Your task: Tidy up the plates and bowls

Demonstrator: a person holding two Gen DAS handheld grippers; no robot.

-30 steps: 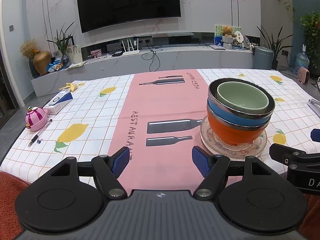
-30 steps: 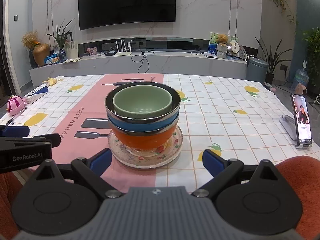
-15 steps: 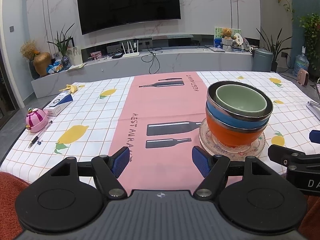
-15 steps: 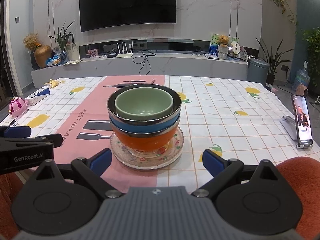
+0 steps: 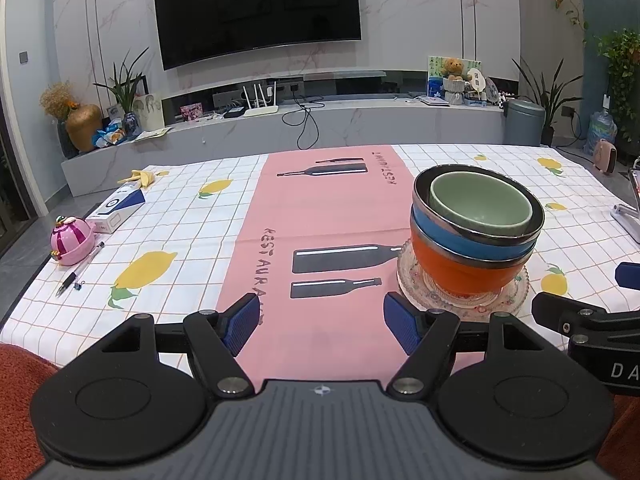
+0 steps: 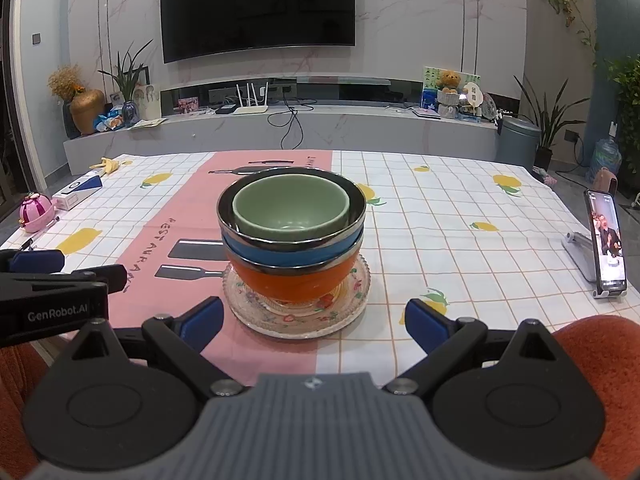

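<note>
A stack stands on the tablecloth: a clear patterned glass plate [image 6: 296, 316] carries an orange bowl [image 6: 292, 282], a blue steel-rimmed bowl [image 6: 288, 254] nested in it, and a pale green bowl [image 6: 290, 210] on top. The same stack, green bowl [image 5: 480, 206] uppermost on its plate [image 5: 460, 300], sits right of centre in the left wrist view. My right gripper [image 6: 314, 322] is open just short of the plate, holding nothing. My left gripper [image 5: 320, 324] is open over the pink runner, left of the stack, also with nothing in it.
At the table's left edge lie a pink round toy [image 5: 72, 240], a pen [image 5: 78, 274], a white and blue box [image 5: 116, 210] and a banana peel [image 5: 140, 178]. A phone on a stand [image 6: 606, 248] is at the right. Orange fabric [image 6: 600, 360] shows at the near edge.
Both grippers have drawn back a little and risen slightly, so the stack looks a bit farther away. The bowls and plate have not moved.
</note>
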